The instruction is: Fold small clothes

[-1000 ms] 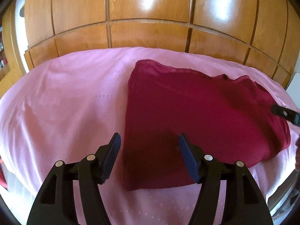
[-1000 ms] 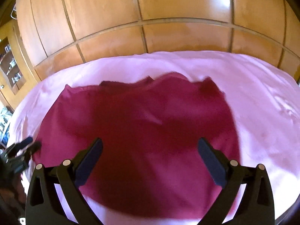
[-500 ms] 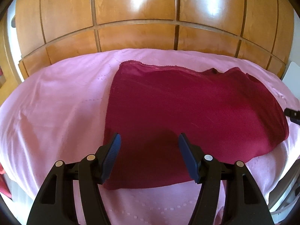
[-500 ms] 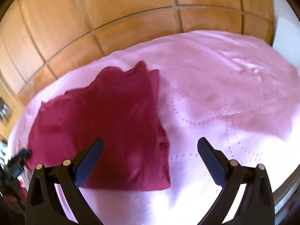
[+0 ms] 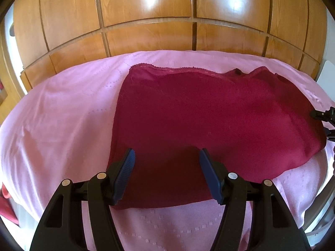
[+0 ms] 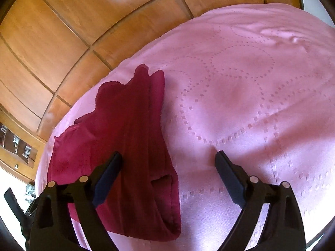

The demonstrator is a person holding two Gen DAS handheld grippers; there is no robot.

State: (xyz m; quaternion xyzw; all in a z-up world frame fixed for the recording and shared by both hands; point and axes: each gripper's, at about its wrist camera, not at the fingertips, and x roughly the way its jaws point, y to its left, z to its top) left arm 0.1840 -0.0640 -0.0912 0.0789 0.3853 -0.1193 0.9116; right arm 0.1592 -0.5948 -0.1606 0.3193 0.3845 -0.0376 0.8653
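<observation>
A dark red garment (image 5: 209,121) lies folded flat on a pink bedspread (image 5: 52,115), its scalloped hem at the far side. My left gripper (image 5: 166,165) hovers open over the garment's near left edge, with cloth showing between its fingers but untouched. At the right border of this view the right gripper (image 5: 323,116) sits by the garment's right end. In the right wrist view the garment (image 6: 129,136) lies at the left, and the right gripper (image 6: 167,156) straddles its right edge. Its jaws are closing; the pads press on nothing.
Glossy wooden wardrobe panels (image 5: 167,10) rise just behind the bed. The bedspread (image 6: 251,94) stretches wide to the right of the garment. A wooden shelf with small items (image 6: 18,146) stands beyond the bed's left end. Something red (image 5: 5,205) lies below the bed's left edge.
The right gripper has swung and rolled from over the garment's middle to its right end, so the garment now sits left in its view. The left gripper has drifted slightly rightwards over the near edge.
</observation>
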